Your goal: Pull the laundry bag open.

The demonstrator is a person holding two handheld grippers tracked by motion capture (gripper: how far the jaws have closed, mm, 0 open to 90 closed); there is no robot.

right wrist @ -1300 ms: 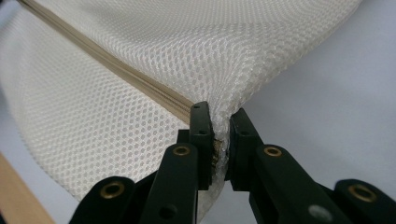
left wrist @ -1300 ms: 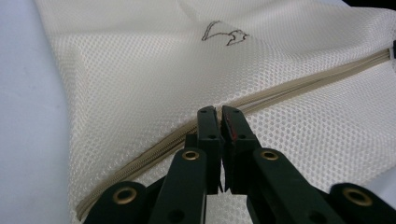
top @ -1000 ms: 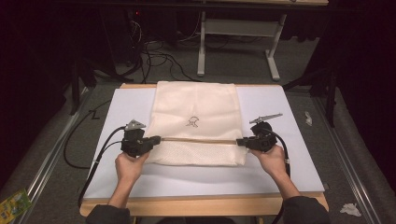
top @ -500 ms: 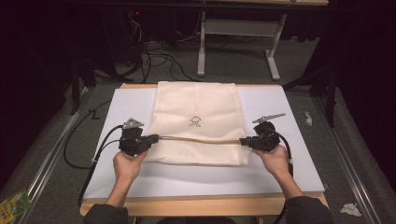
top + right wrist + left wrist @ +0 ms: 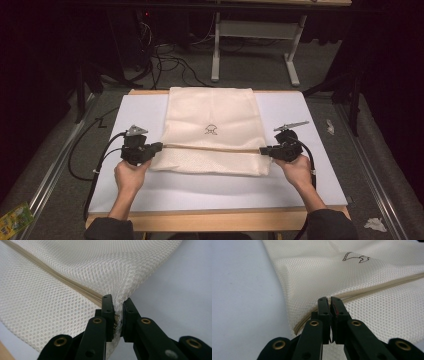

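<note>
Mesh laundry bag (image 5: 212, 127) lay flat on the white table mat (image 5: 310, 175); light and limp by our judgement, so we kept left gripper (image 5: 159, 146) and right gripper (image 5: 263, 150) clamped on its zipper-seam (image 5: 210, 147) ends.

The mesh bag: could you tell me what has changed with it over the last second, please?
Little changed. The zipper edge slackened briefly, then pulled straight again between the left gripper and right gripper. Both stay clamped on the mesh bag, which still lies on the white table.
</note>
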